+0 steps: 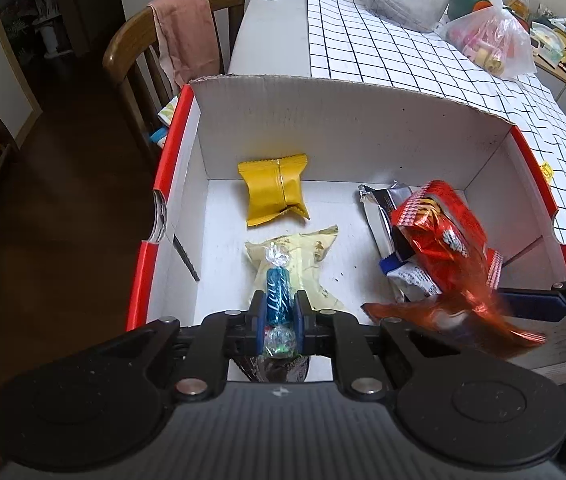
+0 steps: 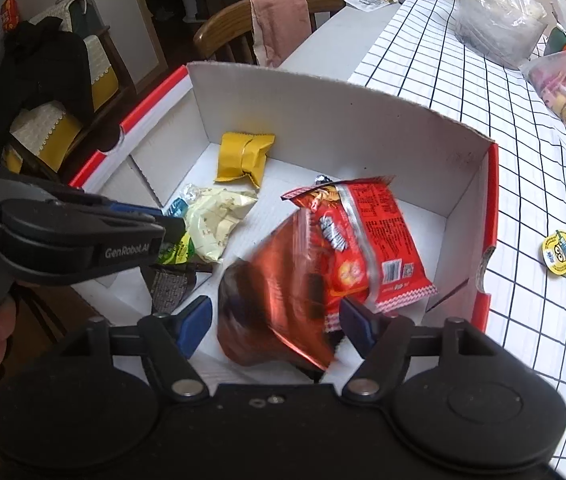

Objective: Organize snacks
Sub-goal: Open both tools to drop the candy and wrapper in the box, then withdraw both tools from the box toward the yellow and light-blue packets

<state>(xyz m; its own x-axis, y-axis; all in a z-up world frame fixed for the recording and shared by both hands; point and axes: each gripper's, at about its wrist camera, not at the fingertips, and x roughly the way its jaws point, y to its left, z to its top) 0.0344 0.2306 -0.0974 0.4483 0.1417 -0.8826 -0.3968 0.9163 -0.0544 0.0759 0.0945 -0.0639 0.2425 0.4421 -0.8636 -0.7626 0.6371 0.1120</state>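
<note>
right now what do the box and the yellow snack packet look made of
Box: corrugated cardboard, matte white inside, glossy red outside; fluting shows along the cut top edge. Yellow packet: probably thin plastic or foil film, slightly shiny, with crimped ends and a centre seam.

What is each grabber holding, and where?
Left hand-held gripper pinches the blue candy around its middle. Right hand-held gripper is open; blurred red packet sits between, unpinched.

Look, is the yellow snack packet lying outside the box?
No, the yellow snack packet lies inside the cardboard box, near its back wall.
</note>
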